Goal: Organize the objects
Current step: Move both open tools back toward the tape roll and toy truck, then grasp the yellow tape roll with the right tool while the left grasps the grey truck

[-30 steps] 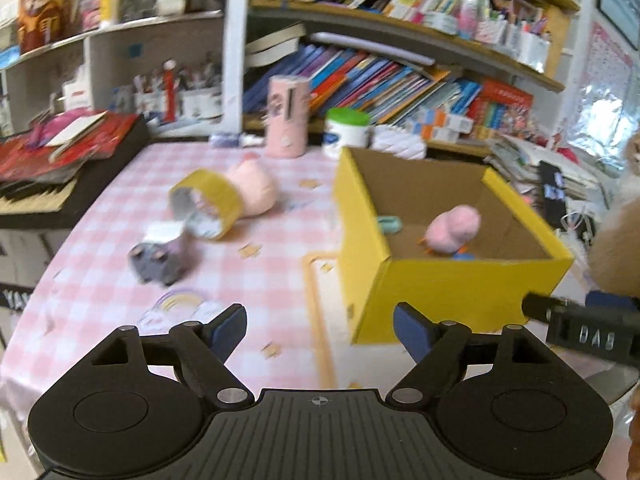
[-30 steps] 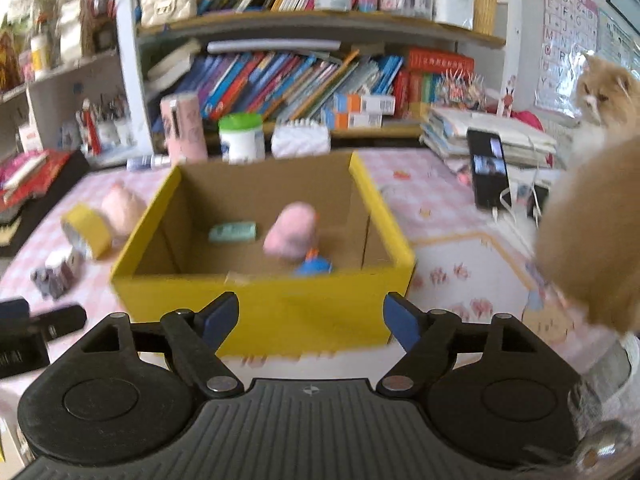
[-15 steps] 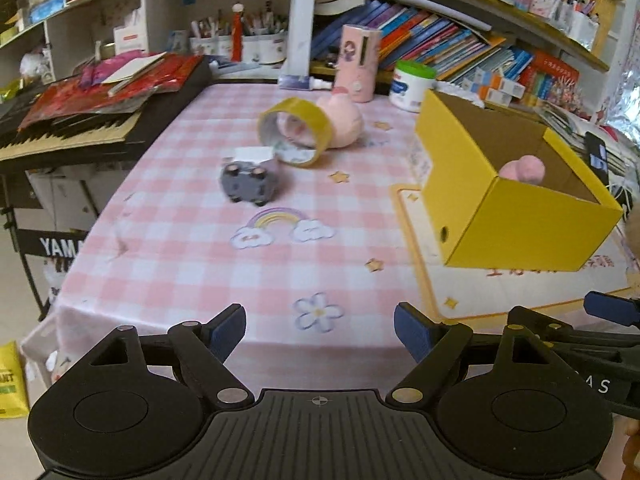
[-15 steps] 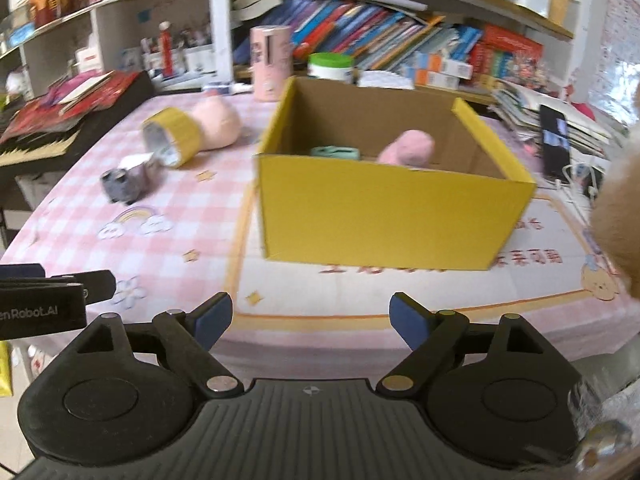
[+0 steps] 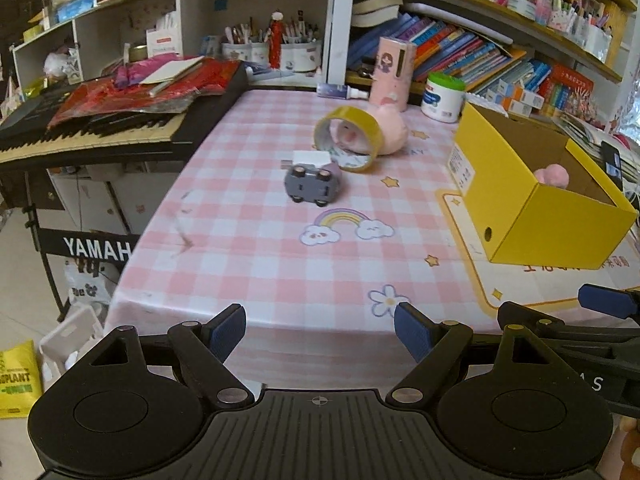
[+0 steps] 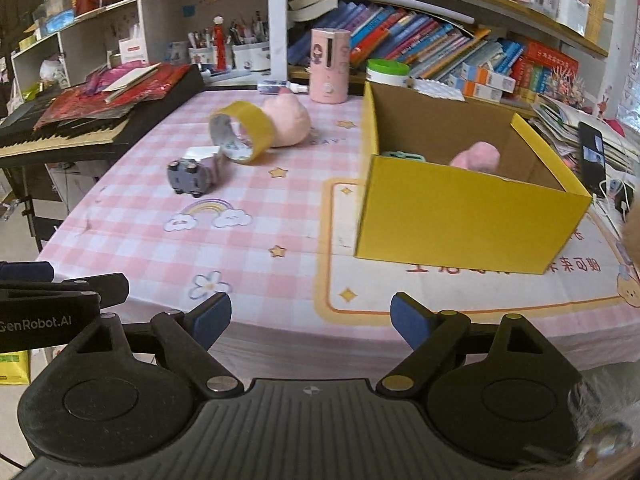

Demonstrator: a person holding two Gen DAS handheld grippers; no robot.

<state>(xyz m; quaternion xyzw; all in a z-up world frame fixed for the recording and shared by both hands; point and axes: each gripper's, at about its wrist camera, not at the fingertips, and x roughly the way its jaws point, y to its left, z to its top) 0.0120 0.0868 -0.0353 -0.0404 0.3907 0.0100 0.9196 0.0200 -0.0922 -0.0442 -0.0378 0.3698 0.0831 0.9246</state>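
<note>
Keyboard (image 5: 100, 128): butted against the desk's (image 5: 248, 248) left edge. Toy car (image 5: 312, 186), tape roll (image 5: 348, 136) and pink plush (image 5: 390, 132): grouped mid-desk, tape leaned on plush. Bare cloth is left between these and the near edge. Yellow box (image 6: 460, 216): right side, on a mat. A green item (image 6: 402, 155) inside the box is shown only by the right view. Left tongs (image 5: 320, 334) and right tongs (image 6: 310, 320): spread apart, nothing held, right just widened.
</note>
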